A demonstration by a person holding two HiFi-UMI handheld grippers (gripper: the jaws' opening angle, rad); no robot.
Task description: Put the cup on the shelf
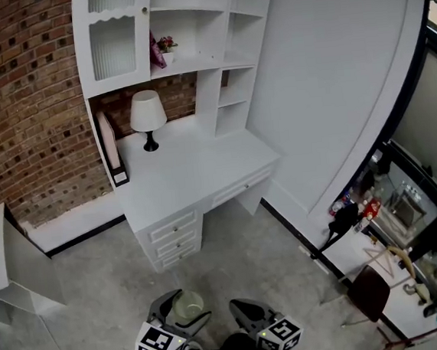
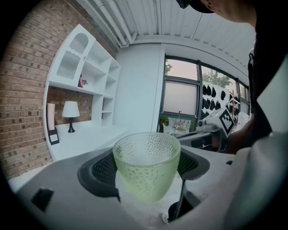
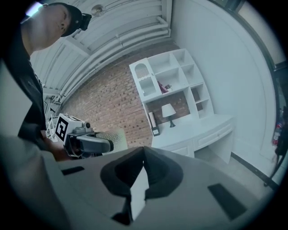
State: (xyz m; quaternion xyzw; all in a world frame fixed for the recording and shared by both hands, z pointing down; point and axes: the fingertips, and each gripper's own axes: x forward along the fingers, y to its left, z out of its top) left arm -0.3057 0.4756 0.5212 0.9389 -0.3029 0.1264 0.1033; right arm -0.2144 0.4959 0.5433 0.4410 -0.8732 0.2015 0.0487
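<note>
A pale green dimpled glass cup (image 2: 146, 164) stands upright between the jaws of my left gripper (image 2: 147, 167), which is shut on it. In the head view the cup (image 1: 187, 306) and left gripper (image 1: 179, 311) show at the bottom, well short of the desk. My right gripper (image 3: 143, 167) is shut with nothing in it; it sits beside the left one (image 1: 250, 316). The white shelf unit (image 1: 191, 50) rises over a white desk (image 1: 191, 173) against the brick wall. The right gripper view catches the cup (image 3: 112, 138) held at left.
On the desk stand a white lamp (image 1: 148, 117) and a pink book with a dark holder (image 1: 113, 153). A small flower pot (image 1: 166, 47) sits on one shelf. Drawers (image 1: 175, 240) face me. A white box (image 1: 8, 264) is at left; a dark chair (image 1: 368, 294) at right.
</note>
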